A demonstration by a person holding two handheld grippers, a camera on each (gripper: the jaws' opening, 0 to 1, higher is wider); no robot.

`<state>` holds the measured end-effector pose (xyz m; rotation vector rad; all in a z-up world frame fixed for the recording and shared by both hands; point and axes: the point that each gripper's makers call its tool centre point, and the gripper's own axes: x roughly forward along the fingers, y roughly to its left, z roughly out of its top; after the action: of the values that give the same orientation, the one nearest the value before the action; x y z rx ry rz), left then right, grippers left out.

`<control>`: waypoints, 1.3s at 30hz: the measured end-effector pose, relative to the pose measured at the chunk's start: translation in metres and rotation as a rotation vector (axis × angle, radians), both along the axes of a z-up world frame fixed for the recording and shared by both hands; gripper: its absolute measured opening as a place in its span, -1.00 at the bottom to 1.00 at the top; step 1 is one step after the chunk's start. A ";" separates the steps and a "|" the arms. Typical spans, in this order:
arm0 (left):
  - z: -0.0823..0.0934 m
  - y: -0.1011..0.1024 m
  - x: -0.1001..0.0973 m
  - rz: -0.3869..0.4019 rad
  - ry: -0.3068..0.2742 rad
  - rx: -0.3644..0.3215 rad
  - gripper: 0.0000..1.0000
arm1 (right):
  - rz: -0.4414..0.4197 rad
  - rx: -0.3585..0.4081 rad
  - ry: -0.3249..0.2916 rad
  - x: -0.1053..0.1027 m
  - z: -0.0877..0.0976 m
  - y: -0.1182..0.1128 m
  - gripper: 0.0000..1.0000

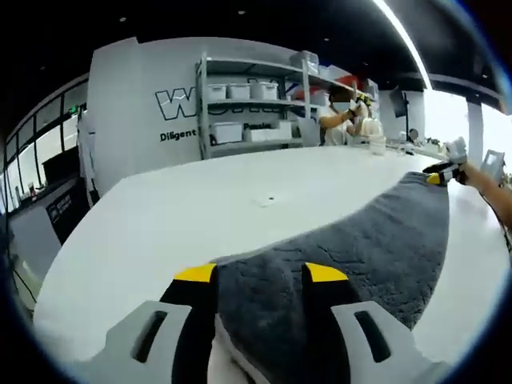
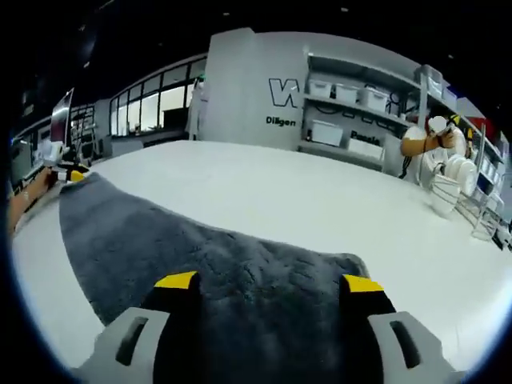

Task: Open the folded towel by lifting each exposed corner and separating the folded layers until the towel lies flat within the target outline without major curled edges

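Stretching over the smooth white desk (image 1: 160,216), plush grey towel (image 1: 368,240); left gripper (image 1: 260,276) and right gripper (image 2: 268,284) each pinch an end.

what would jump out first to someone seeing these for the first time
A dark grey towel stretches across the white table, one end between the left gripper's yellow-tipped jaws, the far end at the right gripper. Behind stand shelves of white bins by a person.

fuzzy cloth towel (image 1: 384,240), smooth matt table (image 1: 160,224)
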<state>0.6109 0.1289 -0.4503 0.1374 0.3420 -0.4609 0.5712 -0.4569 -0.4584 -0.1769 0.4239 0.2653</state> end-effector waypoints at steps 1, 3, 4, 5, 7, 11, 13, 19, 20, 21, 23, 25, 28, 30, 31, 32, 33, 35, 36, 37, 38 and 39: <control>0.001 0.004 0.003 0.012 -0.005 0.004 -0.08 | -0.002 0.002 -0.003 0.001 0.002 -0.003 0.64; 0.004 0.015 0.009 0.048 -0.013 -0.007 -0.07 | 0.002 0.029 -0.003 0.003 0.004 -0.009 0.51; 0.004 0.019 0.011 0.055 -0.011 -0.020 -0.06 | -0.004 0.035 -0.003 0.004 0.004 -0.012 0.48; 0.004 0.022 0.014 0.058 -0.008 -0.028 -0.06 | -0.010 0.035 0.000 0.005 0.003 -0.015 0.47; 0.001 0.026 0.018 0.057 0.007 -0.034 -0.08 | -0.027 0.031 0.010 0.008 0.000 -0.025 0.47; -0.008 0.029 0.020 0.033 0.039 -0.046 -0.42 | -0.053 0.049 0.013 0.010 -0.002 -0.040 0.44; -0.010 0.027 0.021 0.020 0.050 -0.068 -0.39 | -0.064 0.053 0.014 0.011 -0.004 -0.046 0.44; -0.020 0.026 0.024 0.000 0.078 -0.084 -0.45 | -0.082 0.034 0.038 0.009 -0.012 -0.061 0.43; -0.021 0.026 0.024 0.001 0.079 -0.086 -0.50 | -0.085 0.036 0.036 0.008 -0.012 -0.062 0.41; -0.022 0.026 0.024 -0.001 0.081 -0.090 -0.53 | -0.087 0.039 0.036 0.008 -0.012 -0.062 0.40; -0.025 0.026 0.025 -0.008 0.093 -0.101 -0.61 | -0.088 0.037 0.044 0.009 -0.014 -0.063 0.39; -0.027 0.023 0.023 -0.034 0.100 -0.106 -0.81 | -0.086 0.031 0.052 0.008 -0.016 -0.063 0.39; -0.028 0.023 0.023 -0.043 0.088 -0.087 -0.94 | -0.090 0.027 0.055 0.009 -0.016 -0.066 0.38; -0.027 0.023 0.023 -0.051 0.081 -0.085 -0.95 | -0.092 0.029 0.056 0.009 -0.016 -0.067 0.37; -0.027 0.023 0.023 -0.053 0.083 -0.082 -0.95 | -0.094 0.029 0.056 0.009 -0.016 -0.068 0.35; -0.028 0.022 0.022 -0.056 0.083 -0.078 -0.95 | -0.095 0.029 0.058 0.009 -0.016 -0.069 0.34; -0.028 0.021 0.021 -0.063 0.079 -0.068 -0.95 | -0.096 0.031 0.058 0.007 -0.016 -0.069 0.33; -0.028 0.022 0.022 -0.067 0.076 -0.057 -0.95 | -0.097 0.041 0.056 0.008 -0.016 -0.072 0.28; -0.029 0.022 0.023 -0.070 0.077 -0.054 -0.95 | -0.098 0.045 0.056 0.008 -0.015 -0.073 0.26; -0.030 0.023 0.024 -0.071 0.079 -0.051 -0.96 | -0.103 0.047 0.060 0.009 -0.016 -0.075 0.26; -0.030 0.023 0.025 -0.069 0.080 -0.049 -0.96 | -0.105 0.043 0.064 0.009 -0.017 -0.077 0.28; -0.031 0.023 0.025 -0.069 0.081 -0.046 -0.96 | -0.105 0.041 0.066 0.009 -0.017 -0.078 0.28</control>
<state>0.6363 0.1521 -0.4808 0.0861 0.4063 -0.5430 0.5805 -0.5350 -0.4753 -0.1058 0.4911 0.1769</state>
